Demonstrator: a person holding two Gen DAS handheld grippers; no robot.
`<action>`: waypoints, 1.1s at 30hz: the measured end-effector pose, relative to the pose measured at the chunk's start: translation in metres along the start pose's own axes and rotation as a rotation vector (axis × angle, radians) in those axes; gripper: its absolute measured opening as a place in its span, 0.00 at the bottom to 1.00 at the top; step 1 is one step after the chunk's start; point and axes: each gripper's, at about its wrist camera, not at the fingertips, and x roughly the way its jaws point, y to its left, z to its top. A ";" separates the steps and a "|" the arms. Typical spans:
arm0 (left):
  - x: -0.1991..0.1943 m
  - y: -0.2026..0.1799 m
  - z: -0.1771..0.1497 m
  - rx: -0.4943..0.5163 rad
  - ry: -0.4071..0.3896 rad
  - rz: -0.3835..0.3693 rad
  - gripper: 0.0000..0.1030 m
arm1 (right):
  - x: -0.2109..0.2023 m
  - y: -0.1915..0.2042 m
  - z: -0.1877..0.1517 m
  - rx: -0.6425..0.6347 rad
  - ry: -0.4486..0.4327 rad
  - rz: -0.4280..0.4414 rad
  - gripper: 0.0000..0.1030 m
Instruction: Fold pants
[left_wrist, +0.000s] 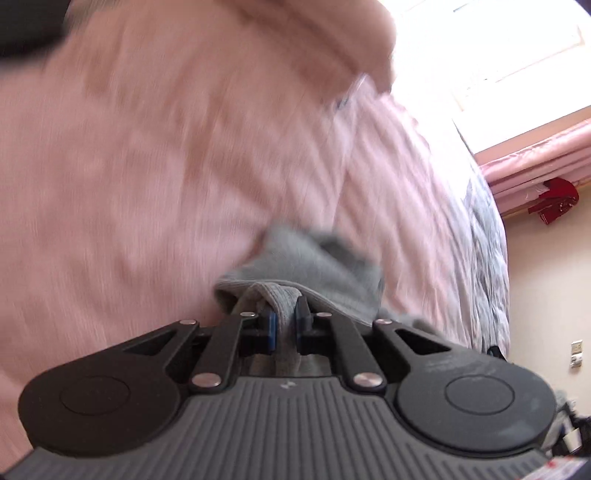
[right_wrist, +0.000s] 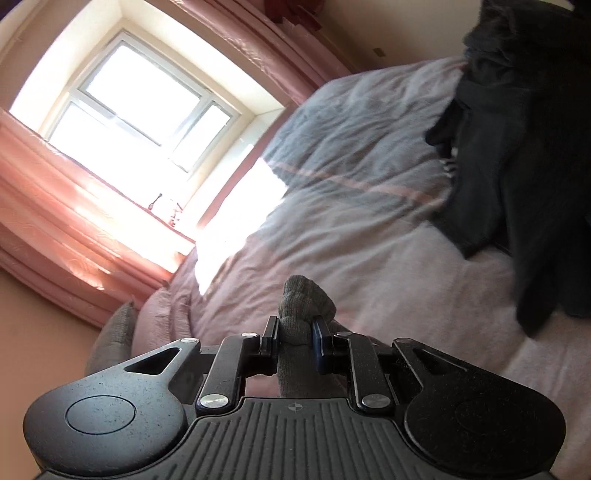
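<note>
The pants are grey knit fabric. In the left wrist view a bunched fold of the pants (left_wrist: 314, 254) lies over the pink bed cover (left_wrist: 147, 184), and my left gripper (left_wrist: 284, 314) is shut on a ribbed edge of it. In the right wrist view my right gripper (right_wrist: 294, 330) is shut on another bunch of the grey pants (right_wrist: 304, 295), which sticks up past the fingertips above the bed. The rest of the garment is hidden behind the grippers. The left view is blurred.
A pile of dark clothes (right_wrist: 517, 147) lies on the bed at the right. A grey blanket (right_wrist: 351, 129) covers the far end of the bed. A grey pillow (right_wrist: 114, 332) sits at the bed's left edge. Beyond are a bright window (right_wrist: 140, 99) and pink curtains (right_wrist: 55, 192).
</note>
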 end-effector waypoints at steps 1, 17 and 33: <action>-0.012 -0.006 0.020 0.024 -0.039 -0.002 0.06 | 0.003 0.017 0.002 -0.013 -0.022 0.031 0.13; -0.220 0.062 0.000 0.105 -0.251 0.278 0.26 | -0.093 -0.010 -0.034 0.046 -0.111 -0.068 0.14; -0.054 -0.018 -0.079 0.243 -0.002 0.239 0.54 | -0.047 -0.116 -0.013 0.072 0.151 -0.531 0.26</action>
